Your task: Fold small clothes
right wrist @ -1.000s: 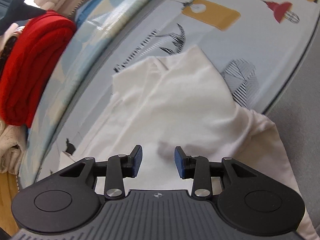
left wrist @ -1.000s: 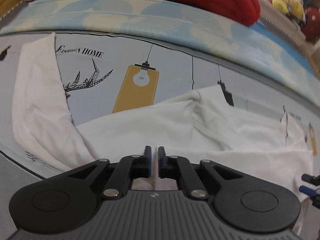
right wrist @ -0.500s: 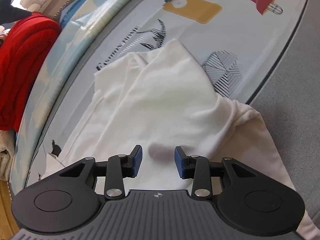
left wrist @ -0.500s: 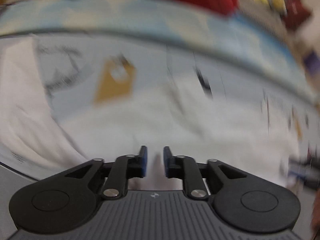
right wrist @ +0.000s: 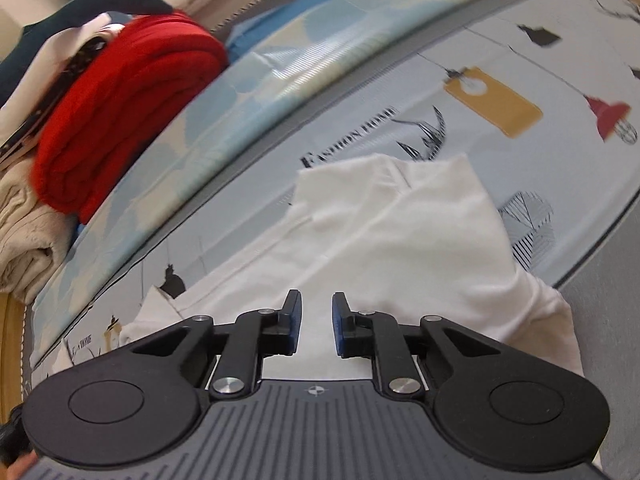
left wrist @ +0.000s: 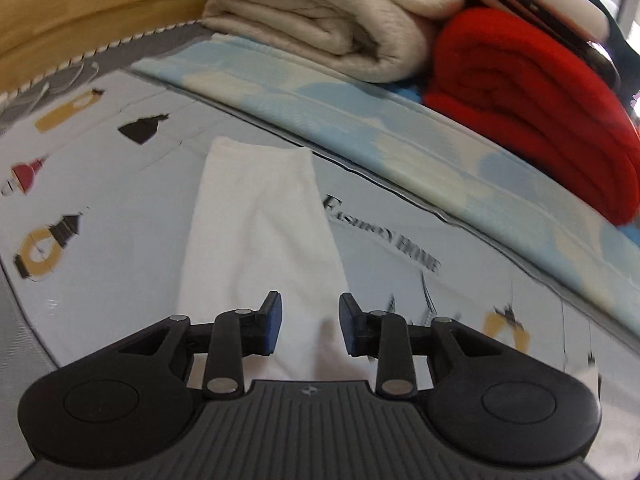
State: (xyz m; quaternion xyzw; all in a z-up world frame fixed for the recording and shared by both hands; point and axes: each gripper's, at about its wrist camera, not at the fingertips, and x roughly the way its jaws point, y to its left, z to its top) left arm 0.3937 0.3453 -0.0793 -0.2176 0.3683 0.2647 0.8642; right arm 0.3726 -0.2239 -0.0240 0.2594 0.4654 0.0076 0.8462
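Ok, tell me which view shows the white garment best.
The right wrist view: the white garment spreads across the frame, with its folds and overlapping layers visible on the printed sheet. The left wrist view shows only one long narrow strip of it.

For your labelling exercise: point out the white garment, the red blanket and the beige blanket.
white garment [right wrist: 420, 240], right wrist view, its folded middle.
red blanket [left wrist: 532, 108], left wrist view, its rolled side.
beige blanket [left wrist: 320, 12], left wrist view, its top fold.
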